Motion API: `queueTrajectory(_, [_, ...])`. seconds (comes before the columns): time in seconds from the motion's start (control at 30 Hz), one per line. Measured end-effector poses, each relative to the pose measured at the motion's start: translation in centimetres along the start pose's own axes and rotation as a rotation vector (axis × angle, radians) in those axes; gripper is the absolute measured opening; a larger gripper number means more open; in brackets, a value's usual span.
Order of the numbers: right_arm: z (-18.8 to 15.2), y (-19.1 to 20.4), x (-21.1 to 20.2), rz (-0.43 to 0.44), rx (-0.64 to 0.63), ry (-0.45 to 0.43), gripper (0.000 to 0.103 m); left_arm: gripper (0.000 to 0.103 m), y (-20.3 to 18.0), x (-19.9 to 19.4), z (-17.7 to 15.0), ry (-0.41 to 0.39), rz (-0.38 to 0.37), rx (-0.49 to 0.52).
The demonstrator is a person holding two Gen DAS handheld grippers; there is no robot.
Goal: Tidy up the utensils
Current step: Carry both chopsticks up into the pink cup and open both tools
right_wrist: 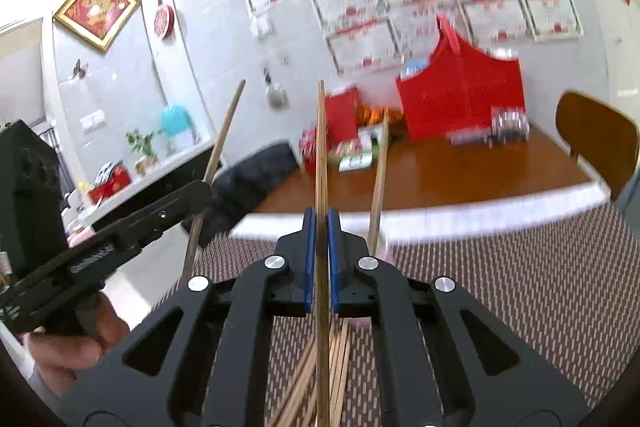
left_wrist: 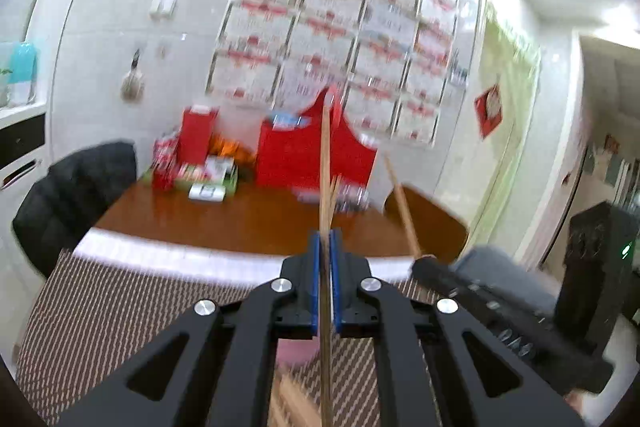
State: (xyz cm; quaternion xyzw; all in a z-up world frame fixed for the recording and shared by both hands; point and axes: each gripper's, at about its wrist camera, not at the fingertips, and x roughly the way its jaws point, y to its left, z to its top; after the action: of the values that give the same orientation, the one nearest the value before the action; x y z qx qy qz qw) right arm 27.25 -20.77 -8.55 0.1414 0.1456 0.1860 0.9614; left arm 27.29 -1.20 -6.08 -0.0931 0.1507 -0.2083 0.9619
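My left gripper (left_wrist: pixel 326 239) is shut on a wooden chopstick (left_wrist: pixel 325 163) that stands upright between its blue pads. My right gripper (right_wrist: pixel 321 223) is shut on another wooden chopstick (right_wrist: pixel 321 139), also upright. Each gripper shows in the other's view: the right one (left_wrist: pixel 424 263) with its chopstick (left_wrist: pixel 402 207) at the right, the left one (right_wrist: pixel 200 193) with its chopstick (right_wrist: pixel 224 135) at the left. Several loose chopsticks (right_wrist: pixel 320 375) lie on the woven placemat (right_wrist: pixel 520 287) under the right gripper. One more chopstick (right_wrist: pixel 380 179) stands tilted behind the right gripper; its lower end is hidden.
The brown table (left_wrist: pixel 240 219) holds red gift boxes (left_wrist: pixel 304 147), packets (left_wrist: pixel 208 183) and a clear container (right_wrist: pixel 508 131) at its far side. A black chair (left_wrist: pixel 76 187) stands left, a wooden chair (right_wrist: pixel 596 135) right. The wall behind bears framed certificates.
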Motion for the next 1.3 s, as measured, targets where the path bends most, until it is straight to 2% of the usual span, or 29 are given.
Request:
queueTrajectory(0.07, [2.0,-0.1,1.3,-0.014,0.002,-0.045,0.006,0.005,0.1,1.2,2.0,-0.072,-0.022,-0.008])
queueTrajectory(0.23, [5.6,-0.5,4.2,-0.049,0.018,-0.124,0.006,0.005,0.6,4.9,5.0,-0.188,-0.034,-0.004])
queueTrajectory(0.33, [6.5,-1.3,6.4,-0.073,0.036,-0.153,0.006,0.005,1.1,7.3,5.6,-0.214,-0.053,-0.002])
queueTrajectory(0.43, [6.2,-2.3,8.3,-0.093,0.059,-0.161,0.006,0.005,1.4,10.0,5.3,-0.213,-0.068,0.0])
queueTrajectory(0.73, [2.8,-4.9,11.6,-0.123,0.095,-0.119,0.007,0.005,3.4,15.1,0.5,-0.149,-0.039,-0.014])
queueTrajectory(1.3, [2.7,-5.0,12.1,-0.109,0.099,-0.093,0.007,0.005,3.9,15.2,-0.3,-0.122,-0.029,0.008])
